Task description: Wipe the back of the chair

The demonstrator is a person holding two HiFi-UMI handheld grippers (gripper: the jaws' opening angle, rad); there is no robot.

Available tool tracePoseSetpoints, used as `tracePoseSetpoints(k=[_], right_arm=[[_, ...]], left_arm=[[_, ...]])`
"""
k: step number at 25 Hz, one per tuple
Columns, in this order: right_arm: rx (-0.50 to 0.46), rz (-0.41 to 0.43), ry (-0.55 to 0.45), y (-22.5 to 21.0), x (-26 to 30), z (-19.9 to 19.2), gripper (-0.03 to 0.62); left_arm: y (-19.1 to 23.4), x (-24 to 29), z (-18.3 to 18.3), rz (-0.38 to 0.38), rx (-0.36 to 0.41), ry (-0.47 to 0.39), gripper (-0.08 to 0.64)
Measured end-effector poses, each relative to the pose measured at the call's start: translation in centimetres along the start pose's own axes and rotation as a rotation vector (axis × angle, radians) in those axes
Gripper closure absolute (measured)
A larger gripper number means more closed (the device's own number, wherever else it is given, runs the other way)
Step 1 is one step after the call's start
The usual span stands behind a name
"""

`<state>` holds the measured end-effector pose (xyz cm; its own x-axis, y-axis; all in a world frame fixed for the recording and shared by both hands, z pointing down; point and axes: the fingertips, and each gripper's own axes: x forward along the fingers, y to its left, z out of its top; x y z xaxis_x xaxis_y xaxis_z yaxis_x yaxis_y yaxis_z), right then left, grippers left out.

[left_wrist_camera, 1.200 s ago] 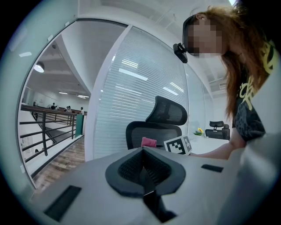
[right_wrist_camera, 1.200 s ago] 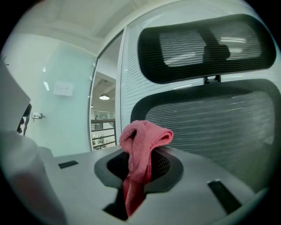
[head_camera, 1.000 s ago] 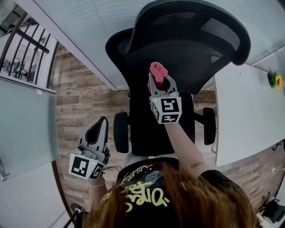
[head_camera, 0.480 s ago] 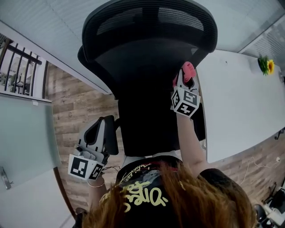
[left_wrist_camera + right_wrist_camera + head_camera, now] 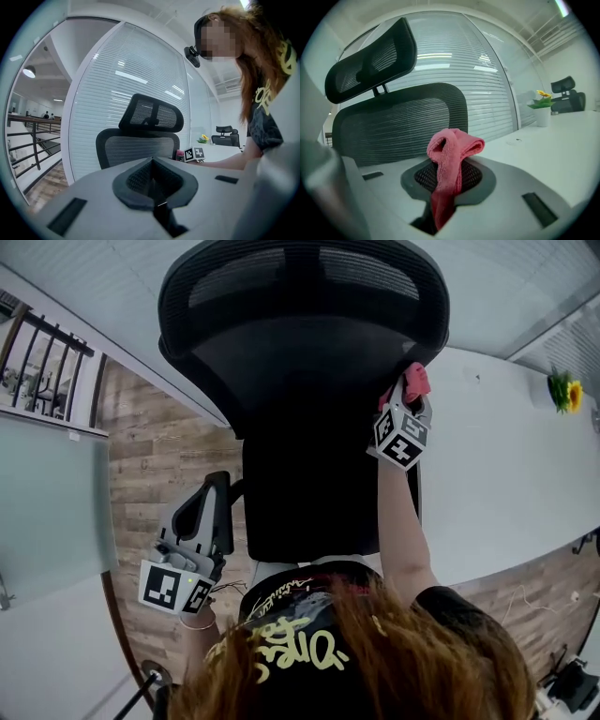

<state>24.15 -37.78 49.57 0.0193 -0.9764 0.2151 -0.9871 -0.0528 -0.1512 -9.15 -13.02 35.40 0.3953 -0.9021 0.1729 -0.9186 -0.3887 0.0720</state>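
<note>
Right gripper (image 5: 412, 397) pinched the pink cloth (image 5: 416, 381) in its jaws at the right edge of the chair back (image 5: 300, 362); left gripper (image 5: 214, 493) hung low beside the chair, jaws pressed together, empty

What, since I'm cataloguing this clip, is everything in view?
Office chair: one, black mesh, centre of the head view.
Cloth: one, pink, clamped in the right gripper at the chair back's right edge.
Table: one, white, right of the chair.
Potted flower: one, yellow, far end of the table.
Second chair: one, black, distant, beyond the table.
Railing: one, dark, upper left.
Floor: brown wood, left of the chair.
Left gripper: one, grey, shut and empty, low left.
Right gripper: one, grey, raised beside the chair back.
</note>
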Motion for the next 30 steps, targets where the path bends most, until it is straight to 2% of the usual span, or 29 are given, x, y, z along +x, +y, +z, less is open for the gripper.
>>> tracePoseSetpoints(k=[7,16,25,30], right_arm=[[0.029,0.015,-0.035,0.3,1.0,0.1,0.526],[0.029,0.015,-0.091,0.5,0.6,-0.2,0.526],[0.007,0.016,-0.107,2.7,0.4,-0.6,0.526],[0.002,-0.019,-0.110,3.5,0.6,-0.7,0.526]], left_arm=[[-0.9,-1.1,-1.0,0.075,-0.016,0.016,0.566],[-1.6,-1.3,-1.3,0.117,-0.012,0.020,0.566],[0.2,-1.5,-1.1,0.104,-0.014,0.020,0.566],[1.7,-1.4,-1.2,0.072,-0.010,0.030,0.566]])
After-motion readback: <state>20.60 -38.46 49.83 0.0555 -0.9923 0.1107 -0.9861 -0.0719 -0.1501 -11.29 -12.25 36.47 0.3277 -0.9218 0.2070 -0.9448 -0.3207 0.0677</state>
